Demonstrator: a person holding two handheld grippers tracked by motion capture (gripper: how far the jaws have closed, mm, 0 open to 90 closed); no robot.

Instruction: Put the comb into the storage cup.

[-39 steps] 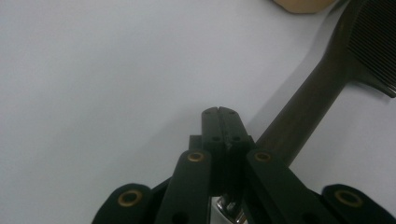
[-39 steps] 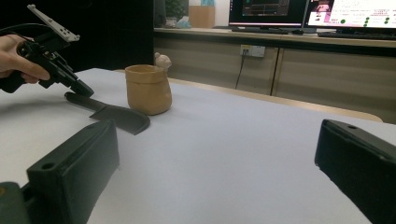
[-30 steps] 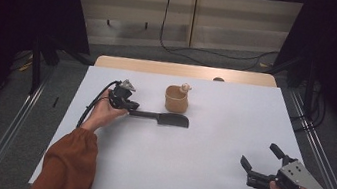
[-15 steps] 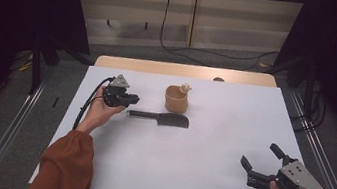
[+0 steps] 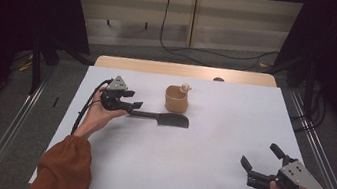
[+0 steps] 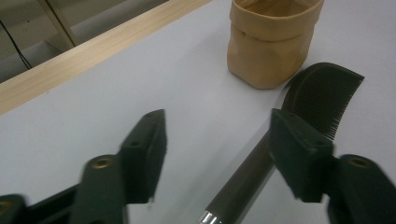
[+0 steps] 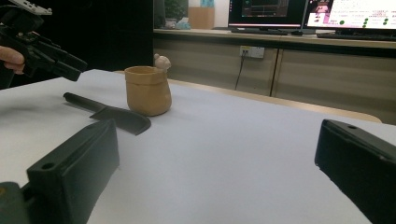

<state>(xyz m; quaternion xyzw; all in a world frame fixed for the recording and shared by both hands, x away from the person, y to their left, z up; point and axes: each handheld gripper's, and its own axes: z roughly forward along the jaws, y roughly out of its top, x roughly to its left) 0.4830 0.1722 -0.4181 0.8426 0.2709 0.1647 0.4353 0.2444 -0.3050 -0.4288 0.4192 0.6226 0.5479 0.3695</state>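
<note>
A black comb [image 5: 165, 119] lies flat on the white table [image 5: 204, 181], its toothed end beside a small tan pot [image 5: 176, 99]. My left gripper [image 5: 133, 105] hovers just above the comb's handle end; its jaws have just been opening. In the left gripper view, the handle [image 6: 243, 182] runs between the spread jaws of my left gripper [image 6: 217, 135], and no pad presses on it. The pot [image 6: 271, 42] stands beyond. My right gripper [image 5: 259, 155] rests open near the front right, holding nothing. The right gripper view shows the comb [image 7: 112, 114] and pot [image 7: 147, 91] farther off.
A wooden strip [image 5: 185, 70] borders the table's far edge. Metal rails [image 5: 9, 131] run along both sides. A cable [image 5: 86, 107] trails from the left gripper. Monitors [image 7: 345, 14] stand on a counter behind the table.
The left gripper let go of the comb's handle, spread its jaws and drew back a little up and to the left. The comb stayed flat on the table. The right gripper has not moved.
</note>
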